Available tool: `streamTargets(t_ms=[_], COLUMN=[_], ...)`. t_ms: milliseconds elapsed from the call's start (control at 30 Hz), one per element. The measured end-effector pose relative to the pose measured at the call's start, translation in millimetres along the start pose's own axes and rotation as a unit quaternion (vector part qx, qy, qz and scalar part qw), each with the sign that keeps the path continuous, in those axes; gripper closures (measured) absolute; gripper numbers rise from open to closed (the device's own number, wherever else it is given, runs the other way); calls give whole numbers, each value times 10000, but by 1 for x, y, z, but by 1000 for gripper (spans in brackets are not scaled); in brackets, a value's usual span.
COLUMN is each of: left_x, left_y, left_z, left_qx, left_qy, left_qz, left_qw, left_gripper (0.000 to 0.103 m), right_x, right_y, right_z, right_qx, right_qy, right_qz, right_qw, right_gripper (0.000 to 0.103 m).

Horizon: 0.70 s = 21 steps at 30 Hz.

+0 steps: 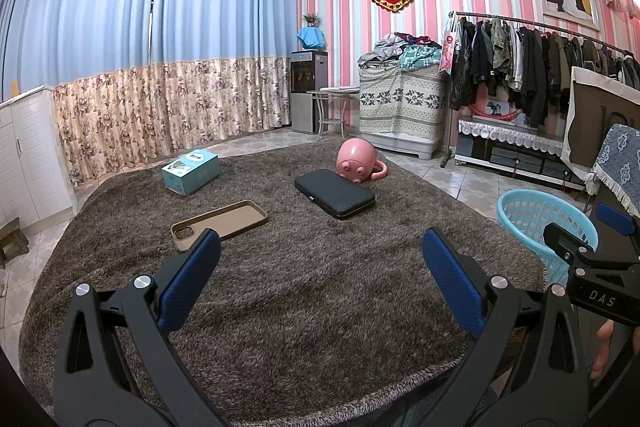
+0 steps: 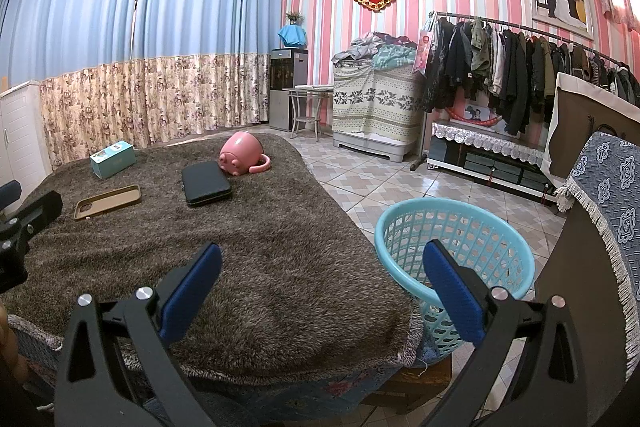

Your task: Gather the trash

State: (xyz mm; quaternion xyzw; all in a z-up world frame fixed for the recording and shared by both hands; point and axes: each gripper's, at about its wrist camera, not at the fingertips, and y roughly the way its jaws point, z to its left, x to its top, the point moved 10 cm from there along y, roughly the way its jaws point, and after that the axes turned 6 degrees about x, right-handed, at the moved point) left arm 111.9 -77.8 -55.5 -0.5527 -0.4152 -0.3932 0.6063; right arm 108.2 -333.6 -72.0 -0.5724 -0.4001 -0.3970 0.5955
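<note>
We hold both tools back from the work: the left gripper (image 1: pixel 320 275) and the right gripper (image 2: pixel 320 287) hover with jaws spread wide and empty, probably so we can survey first. On the shaggy brown rug (image 1: pixel 300 287) lie a phone case (image 1: pixel 220 223), a black zip case (image 1: pixel 334 193), a tipped pink mug (image 1: pixel 356 161) and a teal box (image 1: pixel 191 171), all well apart, with bare pile around each for an approach. The turquoise basket (image 2: pixel 452 251) waits just beside the rug's right edge, likely to receive what we gather.
</note>
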Motion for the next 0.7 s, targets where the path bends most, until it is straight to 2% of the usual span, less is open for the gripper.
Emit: streamTargets(t_ms=[700], left_x=[3], left_y=[-2], left_z=[-3], left_qx=[-67], left_qy=[10], left_qz=[-33], left_qw=[10000], left_gripper=[5], right_x=[0], right_y=[0], right_z=[0], right_qx=[-2], right_qy=[-6], right_qz=[2], right_qw=[10000], right_gripper=[4])
